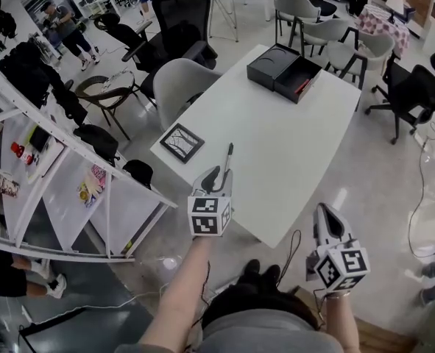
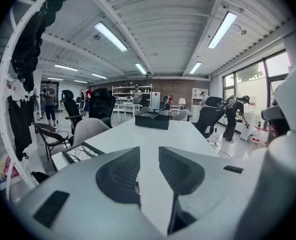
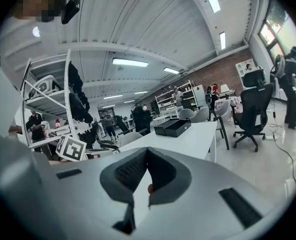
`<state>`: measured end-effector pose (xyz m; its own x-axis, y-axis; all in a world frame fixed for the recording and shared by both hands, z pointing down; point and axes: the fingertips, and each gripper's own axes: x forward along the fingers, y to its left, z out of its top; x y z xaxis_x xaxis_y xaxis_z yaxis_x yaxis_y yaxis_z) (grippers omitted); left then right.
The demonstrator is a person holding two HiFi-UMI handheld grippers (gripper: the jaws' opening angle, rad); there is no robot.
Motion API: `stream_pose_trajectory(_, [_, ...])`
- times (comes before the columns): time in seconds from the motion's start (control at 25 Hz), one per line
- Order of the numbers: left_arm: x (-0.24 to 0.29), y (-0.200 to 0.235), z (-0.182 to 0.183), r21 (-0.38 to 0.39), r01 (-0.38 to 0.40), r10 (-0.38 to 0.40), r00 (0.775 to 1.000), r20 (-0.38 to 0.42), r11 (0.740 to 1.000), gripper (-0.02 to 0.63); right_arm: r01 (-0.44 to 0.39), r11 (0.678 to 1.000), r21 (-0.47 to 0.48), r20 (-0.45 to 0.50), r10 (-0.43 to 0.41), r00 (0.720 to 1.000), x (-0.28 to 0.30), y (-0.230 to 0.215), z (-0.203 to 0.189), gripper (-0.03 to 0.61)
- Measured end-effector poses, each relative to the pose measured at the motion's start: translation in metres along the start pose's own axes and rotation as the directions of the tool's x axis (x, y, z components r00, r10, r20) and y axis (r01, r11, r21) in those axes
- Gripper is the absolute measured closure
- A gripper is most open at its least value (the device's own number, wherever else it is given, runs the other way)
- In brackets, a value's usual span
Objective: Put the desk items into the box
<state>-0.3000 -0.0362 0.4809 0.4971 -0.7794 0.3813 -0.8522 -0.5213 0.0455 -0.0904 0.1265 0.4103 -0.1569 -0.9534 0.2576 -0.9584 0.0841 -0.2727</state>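
Observation:
An open black box [image 1: 283, 68] stands at the far end of the white table [image 1: 305, 145], also seen in the left gripper view [image 2: 153, 120] and the right gripper view [image 3: 173, 127]. A dark pen [image 1: 227, 159] lies near the table's near left corner. My left gripper [image 1: 218, 176] hovers over that corner with its tips right beside the pen. Its jaws [image 2: 149, 156] stand open, with bare table showing between the pads. My right gripper [image 1: 324, 213] hangs off the table's near edge, shut [image 3: 146, 151] on nothing.
A black picture frame [image 1: 182, 142] lies at the table's left edge, visible too in the left gripper view [image 2: 80, 151]. A grey chair [image 1: 184, 79] stands beside the table on the left, with more chairs around the far end. A white rack [image 1: 70, 182] stands at left.

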Motion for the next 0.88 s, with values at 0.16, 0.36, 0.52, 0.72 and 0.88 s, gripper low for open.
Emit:
stream_pose_trajectory(0.16, [0.021, 0.004, -0.011, -0.006, 0.002, -0.002, 0.998, -0.056, 1.0, 0.505, 0.004, 1.0, 0.005, -0.014, -0.004, 1.0, 0.006, -0.005, 0.0, 0.575])
stream_pose_trajectory(0.36, [0.045, 0.011, -0.026, -0.024, -0.005, 0.002, 0.992, -0.128, 1.0, 0.505, 0.017, 1.0, 0.013, -0.036, -0.017, 0.999, 0.013, -0.012, -0.004, 0.575])
stream_pose_trajectory(0.52, [0.062, 0.021, -0.041, -0.038, -0.015, 0.007, 0.98, -0.198, 0.999, 0.502, 0.027, 0.999, 0.023, -0.05, -0.026, 0.998, 0.018, -0.017, -0.007, 0.575])
stream_pose_trajectory(0.72, [0.079, 0.028, -0.06, -0.052, -0.033, 0.017, 0.959, -0.284, 0.998, 0.5, 0.037, 0.998, 0.042, -0.065, -0.035, 0.997, 0.022, -0.024, -0.011, 0.575])
stream_pose_trajectory(0.88, [0.087, 0.03, -0.066, -0.045, -0.046, 0.029, 0.945, -0.326, 0.998, 0.5, 0.044, 0.998, 0.038, -0.075, -0.041, 0.996, 0.023, -0.029, -0.011, 0.575])
